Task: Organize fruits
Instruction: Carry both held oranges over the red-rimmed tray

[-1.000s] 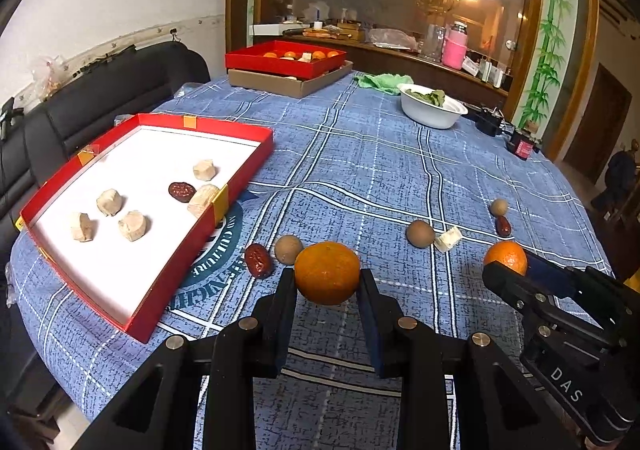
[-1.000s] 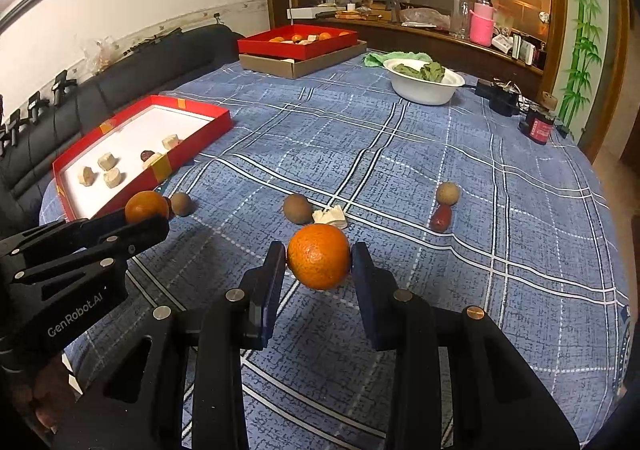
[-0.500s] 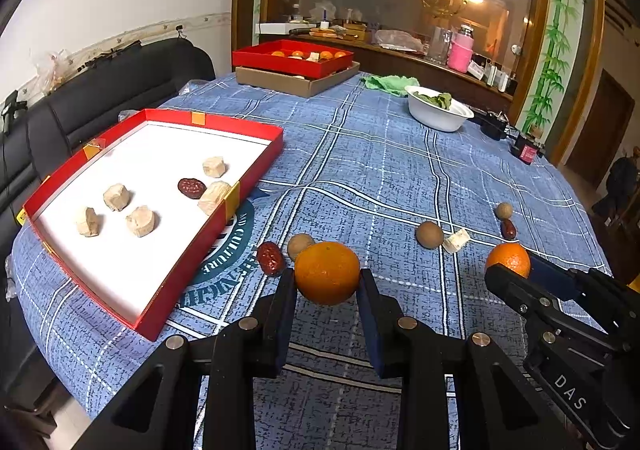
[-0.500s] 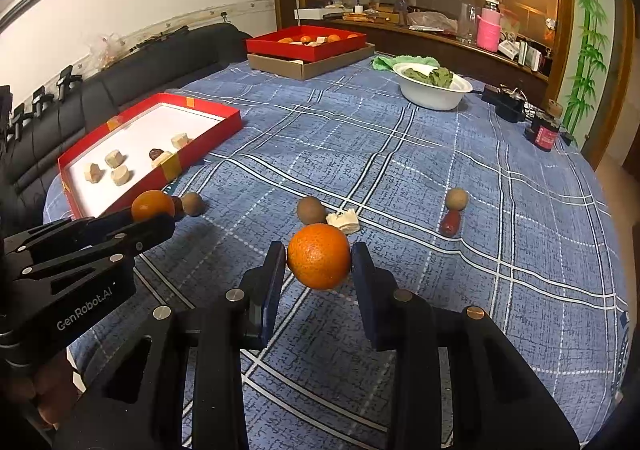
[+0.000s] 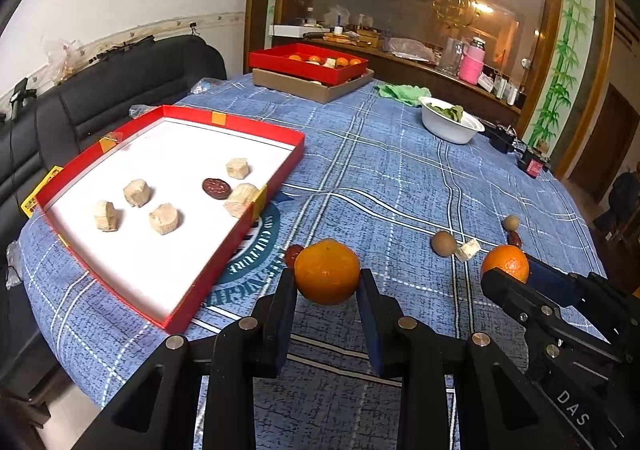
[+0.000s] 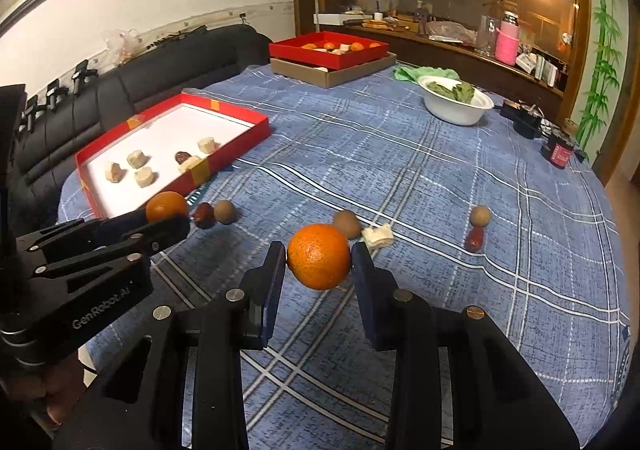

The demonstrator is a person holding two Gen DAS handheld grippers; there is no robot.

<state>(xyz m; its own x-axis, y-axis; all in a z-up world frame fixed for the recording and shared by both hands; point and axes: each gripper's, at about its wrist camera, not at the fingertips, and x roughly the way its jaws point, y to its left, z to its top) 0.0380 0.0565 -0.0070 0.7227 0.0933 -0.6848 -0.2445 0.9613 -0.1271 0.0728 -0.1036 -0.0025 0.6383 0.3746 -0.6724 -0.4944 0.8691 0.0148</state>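
Observation:
My left gripper (image 5: 327, 282) is shut on an orange (image 5: 327, 272), held just above the blue checked tablecloth beside the near red tray (image 5: 276, 131). The tray's white floor holds several pale chunks and one dark red date (image 5: 216, 187). My right gripper (image 6: 319, 254) is shut on a second orange (image 6: 319, 256) above the middle of the table. Each view shows the other gripper off to one side with its orange (image 5: 506, 264) (image 6: 167, 206). Loose on the cloth lie a date (image 6: 203, 214), brown round fruits (image 6: 225, 211) (image 6: 347, 223) (image 6: 480, 215), a white chunk (image 6: 378, 236) and another date (image 6: 474, 240).
At the far end a red box of oranges (image 5: 308, 61) sits on a cardboard box. A white bowl of greens (image 5: 450, 123) and a green cloth (image 5: 404, 93) stand far right. A black sofa (image 5: 120, 89) runs along the table's left edge. Small dark items lie at the right rim.
The right gripper has drifted a little to the left with its orange, so the loose fruits sit further right in its view. Both grips are unchanged; the left gripper has barely moved.

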